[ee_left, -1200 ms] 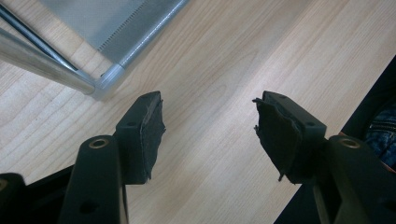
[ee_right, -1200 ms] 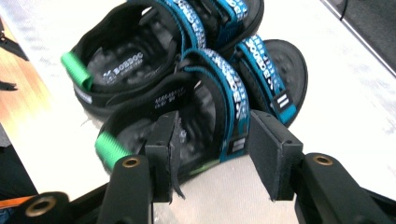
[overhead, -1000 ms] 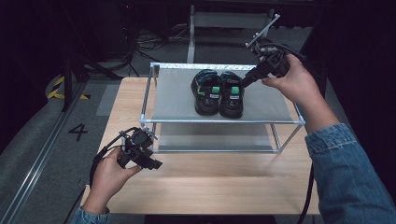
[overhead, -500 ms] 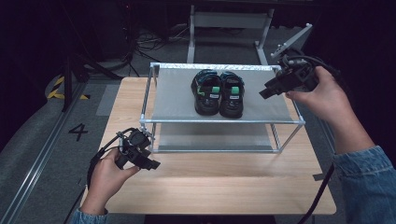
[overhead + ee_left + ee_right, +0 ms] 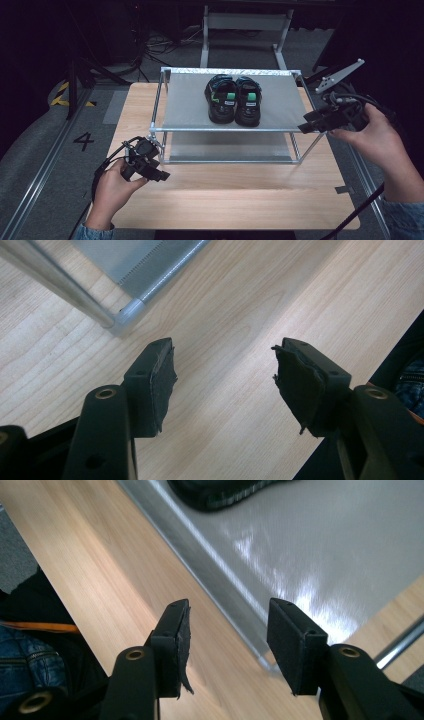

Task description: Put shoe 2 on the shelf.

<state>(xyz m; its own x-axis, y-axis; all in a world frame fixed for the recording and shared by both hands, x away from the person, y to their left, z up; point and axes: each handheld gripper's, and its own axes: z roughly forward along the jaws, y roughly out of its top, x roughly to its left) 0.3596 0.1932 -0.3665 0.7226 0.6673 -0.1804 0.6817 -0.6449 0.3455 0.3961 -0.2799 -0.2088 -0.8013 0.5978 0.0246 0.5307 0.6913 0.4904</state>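
Note:
A pair of black shoes (image 5: 221, 101) with green marks stands side by side on the top shelf of a metal two-tier rack (image 5: 187, 107). My right gripper (image 5: 304, 128) hangs beside the rack's front right corner, pointing left at the shelf edge. In the right gripper view its jaws (image 5: 227, 612) are open and empty, having just widened slightly, with a shoe sole (image 5: 225, 492) ahead on the shelf (image 5: 325, 540). My left gripper (image 5: 161, 175) rests low by the rack's front left leg. Its jaws (image 5: 222, 357) stand open over bare wood, close to the leg's foot (image 5: 125, 320).
The rack stands on a light wooden table (image 5: 225, 195), with a lower grey shelf (image 5: 230, 145) under the top one. Cables trail from both grippers. Dark floor, a metal frame (image 5: 245, 22) and cables lie beyond the table's far edge.
My right gripper has moved from above the shoes, out to the right and down, to the rack's front right corner. The left hand has stayed in place.

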